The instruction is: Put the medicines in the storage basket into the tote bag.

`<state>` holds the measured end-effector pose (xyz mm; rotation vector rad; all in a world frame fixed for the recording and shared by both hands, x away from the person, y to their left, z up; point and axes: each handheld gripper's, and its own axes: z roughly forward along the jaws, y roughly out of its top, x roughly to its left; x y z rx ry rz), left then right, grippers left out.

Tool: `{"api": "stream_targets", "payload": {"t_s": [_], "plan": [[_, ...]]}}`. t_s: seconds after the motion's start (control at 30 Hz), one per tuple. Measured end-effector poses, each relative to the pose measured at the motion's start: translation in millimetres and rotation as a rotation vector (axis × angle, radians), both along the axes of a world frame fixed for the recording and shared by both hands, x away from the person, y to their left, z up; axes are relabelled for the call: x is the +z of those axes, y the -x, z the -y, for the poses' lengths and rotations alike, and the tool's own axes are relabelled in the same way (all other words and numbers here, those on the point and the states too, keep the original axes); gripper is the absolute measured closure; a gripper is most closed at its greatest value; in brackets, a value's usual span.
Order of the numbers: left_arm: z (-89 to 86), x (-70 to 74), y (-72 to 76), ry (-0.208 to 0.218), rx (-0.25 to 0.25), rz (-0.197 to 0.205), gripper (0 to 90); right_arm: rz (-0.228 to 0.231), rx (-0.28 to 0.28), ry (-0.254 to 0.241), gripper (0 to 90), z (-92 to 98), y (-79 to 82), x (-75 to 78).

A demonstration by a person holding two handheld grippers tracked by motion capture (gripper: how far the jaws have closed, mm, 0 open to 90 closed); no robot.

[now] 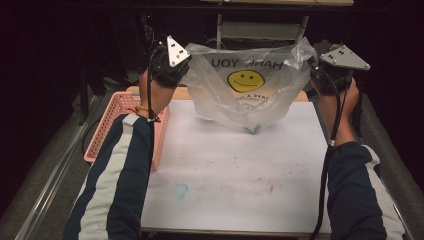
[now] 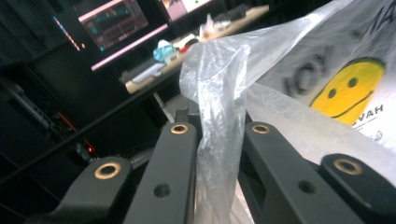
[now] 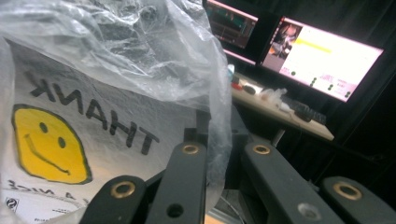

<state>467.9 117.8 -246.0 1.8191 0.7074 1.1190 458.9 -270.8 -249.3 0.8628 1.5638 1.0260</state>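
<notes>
A clear plastic bag [image 1: 245, 92] with a yellow smiley face and "THANK YOU" print hangs stretched between both grippers above the far edge of the white table [image 1: 230, 185]. My left gripper [image 1: 187, 55] is shut on the bag's left handle [image 2: 219, 130], which runs bunched between its black jaws. My right gripper [image 1: 311, 59] is shut on the bag's right handle [image 3: 217, 121]. The bag's bottom sags to the table, where something small and green [image 1: 254, 129] shows through the plastic. Both hands are raised at about the same height.
A pink plastic basket [image 1: 111, 127] stands at the table's left edge, under my left forearm. Faint blue and red stains mark the tabletop. Monitors [image 3: 322, 58] and a cluttered desk [image 2: 196, 46] lie beyond the table in the dark.
</notes>
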Motion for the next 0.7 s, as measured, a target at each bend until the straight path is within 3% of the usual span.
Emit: {"api": "stream_targets", "payload": {"t_s": [0.17, 0.33, 0.43, 0.5, 0.6, 0.7], "plan": [[2.3, -1.8, 5.9, 0.006, -0.014, 0.006, 81.6, 0.017, 0.005, -0.008, 90.0, -1.3, 5.6, 3.5], [1.2, -19.9, 8.6, 0.011, -0.031, -0.019, 81.4, -0.005, 0.02, -0.02, 90.0, 0.3, 6.3, -11.0], [-0.3, -30.5, 9.1, 0.009, -0.036, -0.037, 73.0, -0.017, 0.025, -0.018, 90.0, 1.5, 6.7, -18.4], [-1.3, -33.9, 10.0, 0.016, -0.048, -0.041, 72.8, -0.027, 0.029, -0.022, 90.0, 2.5, 6.1, -21.6], [-2.3, -27.7, 13.5, 0.023, -0.059, -0.023, 73.9, -0.024, 0.024, -0.014, 90.0, 3.5, 6.5, -18.5], [-3.8, -13.3, 19.9, 0.043, -0.068, 0.009, 78.9, 0.003, 0.026, -0.029, 90.0, 4.4, 11.9, -5.8]]}}
